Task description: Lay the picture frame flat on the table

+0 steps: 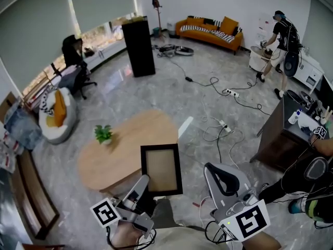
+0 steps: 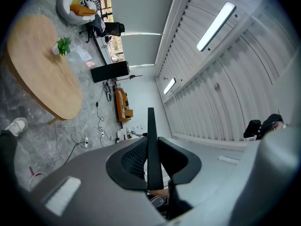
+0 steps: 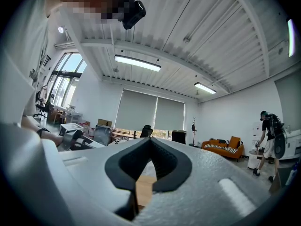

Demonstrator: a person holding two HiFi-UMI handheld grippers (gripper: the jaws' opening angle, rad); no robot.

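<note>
A black picture frame with a tan panel hangs over the near right end of the oval wooden table, its face turned up toward me. My left gripper is shut on its lower left edge. In the left gripper view the picture frame shows edge-on as a thin black bar pinched between the jaws of the left gripper. To the right of the frame my right gripper is off the table. In its own view the right gripper has its tips touching and holds nothing.
A small potted plant stands on the table's far left part. Cables and power strips trail over the floor beyond. A dark desk is at right, a black cabinet and orange sofa at the back, and a person far right.
</note>
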